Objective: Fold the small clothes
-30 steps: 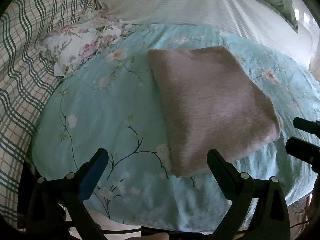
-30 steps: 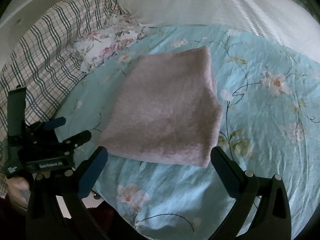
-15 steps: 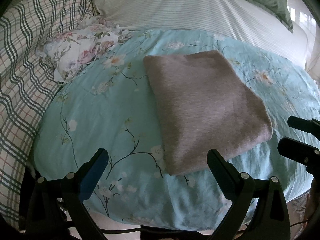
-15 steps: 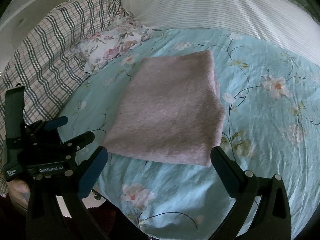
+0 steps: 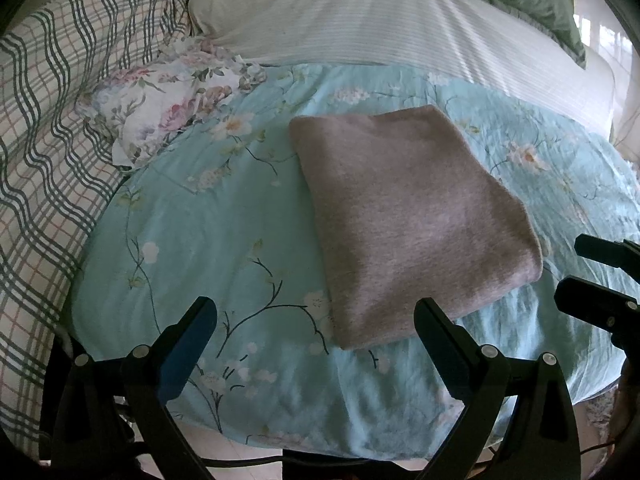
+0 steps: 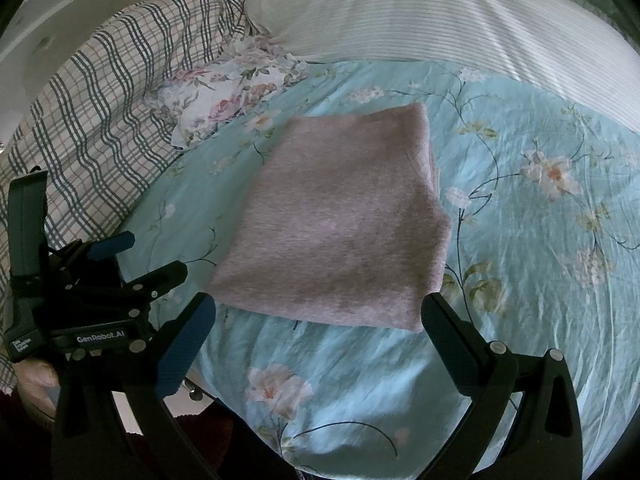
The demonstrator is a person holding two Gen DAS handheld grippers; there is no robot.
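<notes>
Change since earlier: both grippers drawn a little back toward the near edge; folded cloth unmoved, now sitting slightly farther up in both views.

Bedspread [image 5: 224, 224]: turquoise with flower sprigs, spread flat over the near part of the bed, lightly wrinkled at the right.

Striped cover [image 5: 392, 24]: white, ribbed, lying across the far side beyond the bedspread.

Checked blanket [image 5: 44, 128]: green and pink lines on white, heaped along the left.

Folded cloth [image 5: 408, 216]: grey-pink knit, folded into a neat rectangle, lying flat on the bedspread near its middle, touched by neither gripper.

Flowered cloth [image 5: 160, 104]: white with pink roses, crumpled at the far left, between checked blanket and bedspread, well apart from the folded cloth.

Left gripper [image 5: 316, 320]: jaws spread wide, holding nothing, hovering at the near edge with the cloth's near corner between its fingers in view.

Right gripper [image 6: 320, 316]: jaws likewise wide apart, empty, near the cloth's near edge, just right of the left gripper.
</notes>
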